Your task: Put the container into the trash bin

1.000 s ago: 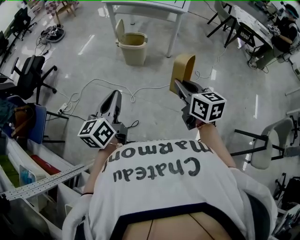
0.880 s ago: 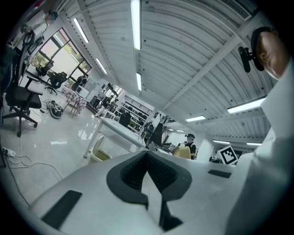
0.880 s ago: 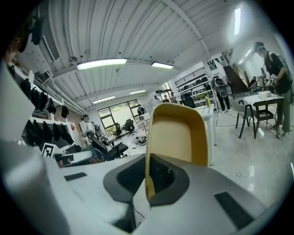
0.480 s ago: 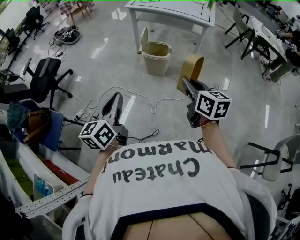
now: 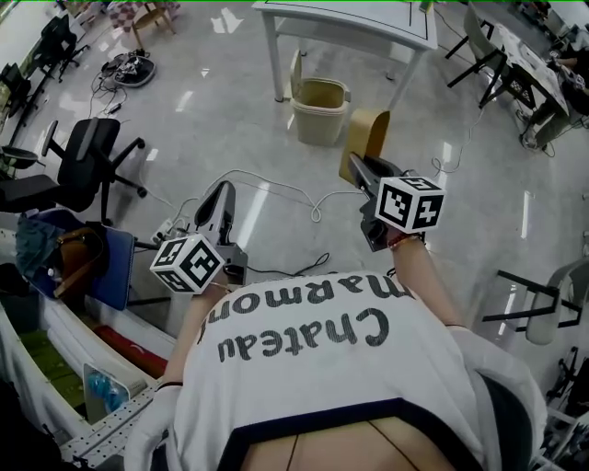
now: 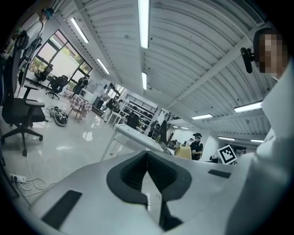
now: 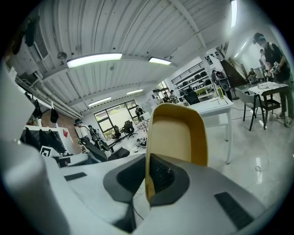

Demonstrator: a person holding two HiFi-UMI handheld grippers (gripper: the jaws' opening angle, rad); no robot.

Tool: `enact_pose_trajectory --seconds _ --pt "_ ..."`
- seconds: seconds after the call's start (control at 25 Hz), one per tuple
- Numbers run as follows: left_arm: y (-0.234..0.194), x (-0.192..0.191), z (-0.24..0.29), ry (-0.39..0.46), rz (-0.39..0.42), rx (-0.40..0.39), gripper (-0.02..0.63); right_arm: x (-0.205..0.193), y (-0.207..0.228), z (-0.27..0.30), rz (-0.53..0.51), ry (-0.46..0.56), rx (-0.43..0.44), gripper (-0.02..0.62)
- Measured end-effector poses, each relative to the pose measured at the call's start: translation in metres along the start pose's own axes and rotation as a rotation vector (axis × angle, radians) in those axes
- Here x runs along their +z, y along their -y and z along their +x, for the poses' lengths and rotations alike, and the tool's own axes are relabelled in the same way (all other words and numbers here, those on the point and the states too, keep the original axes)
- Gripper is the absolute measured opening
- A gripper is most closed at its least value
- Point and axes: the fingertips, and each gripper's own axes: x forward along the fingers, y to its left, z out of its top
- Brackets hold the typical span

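Note:
A tan, shallow container (image 5: 366,138) stands upright in my right gripper (image 5: 355,167), which is shut on its edge. In the right gripper view the container (image 7: 177,137) fills the middle, its rim pinched between the dark pads (image 7: 158,173). The beige trash bin (image 5: 320,110), lid tipped up at its back, stands on the floor beside a white table leg, ahead and slightly left of the container. My left gripper (image 5: 223,193) is held out at the left with nothing in it. Its jaws meet in the left gripper view (image 6: 147,153).
The bin stands under a white table (image 5: 350,26). A black office chair (image 5: 87,161) and a blue chair with a bag (image 5: 74,253) are at the left. White cables (image 5: 276,191) run across the glossy floor. More desks and chairs (image 5: 515,74) stand at the right.
The bin and table have come nearer in the head view and now lie more to the right. Both grippers have been carried forward, the right one still holding the container.

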Motion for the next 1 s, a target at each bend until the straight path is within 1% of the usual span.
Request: enact_pose_trajectory --seconds 0.2,0.32,0.52,0.64,0.76,1.0 --pt "-0.023 -0.022 -0.007 -0.035 -0.046 0.01 0.023 -0.028 -0.007 0.012 -0.008 -0.07 -0.01 0.034" --pt "-0.029 -0.038 -0.004 -0.053 -0.079 0.021 0.023 -0.042 -0.001 0.014 0.01 -0.105 -0.021 0.034" --pt "-0.022 -0.052 0.008 -0.079 -0.084 0.014 0.023 -0.046 0.015 0.022 0.052 -0.108 -0.03 0.034" --pt "-0.022 -0.053 0.02 -0.066 -0.094 0.028 0.023 -0.046 0.023 0.032 0.052 -0.129 -0.009 0.034" --pt "-0.021 -0.046 0.04 -0.044 -0.093 0.051 0.023 -0.034 0.038 0.049 0.038 -0.149 0.02 0.034" --pt "-0.019 -0.028 0.104 -0.014 -0.104 0.1 0.023 0.018 0.083 0.092 0.005 -0.174 0.066 0.034"
